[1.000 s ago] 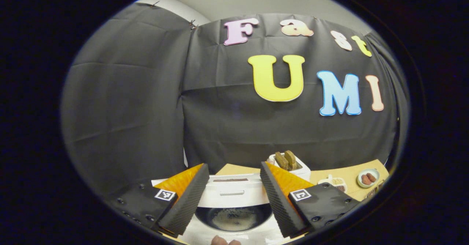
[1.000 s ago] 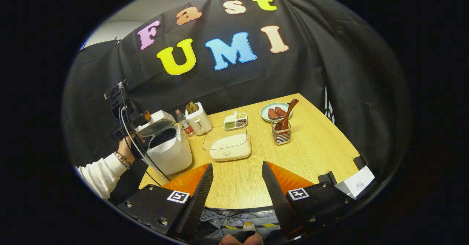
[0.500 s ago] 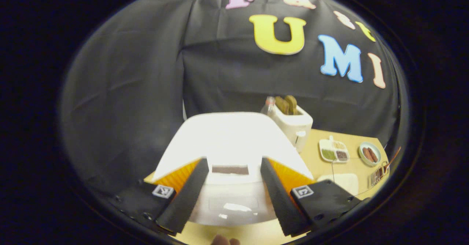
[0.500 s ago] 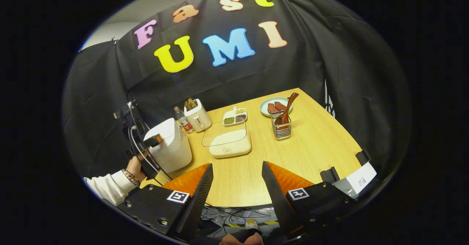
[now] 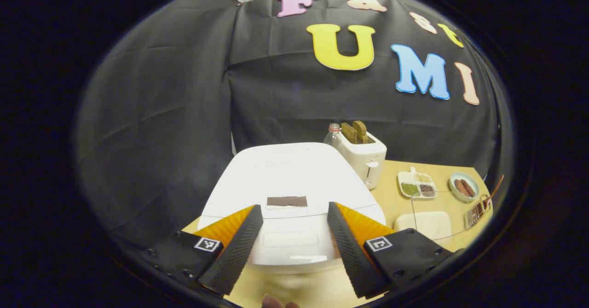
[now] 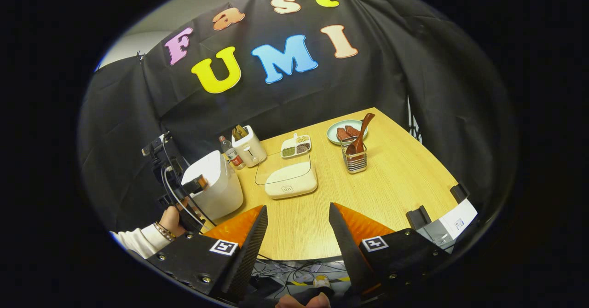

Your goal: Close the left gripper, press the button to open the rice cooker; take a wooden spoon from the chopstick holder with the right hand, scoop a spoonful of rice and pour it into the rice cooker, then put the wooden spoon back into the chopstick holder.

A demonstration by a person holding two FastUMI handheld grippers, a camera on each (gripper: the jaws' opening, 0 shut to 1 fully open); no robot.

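While the left gripper hangs just in front of the rice cooker, its two fingers stand wide apart and grasp nothing. The lid of the cooker is down, and the front panel of the cooker lies between the fingers in the left gripper view. In the right gripper view the same gripper is at the front edge of the cooker, held by a hand with a white sleeve.

The right gripper is over the near edge of the wooden table; its jaws are also released and hold nothing. The wooden spoon stands tilted in the chopstick holder, well apart from this gripper. The container of rice lies between the cooker and the holder. Behind it are a toaster, a small bottle, a divided dish and a plate.
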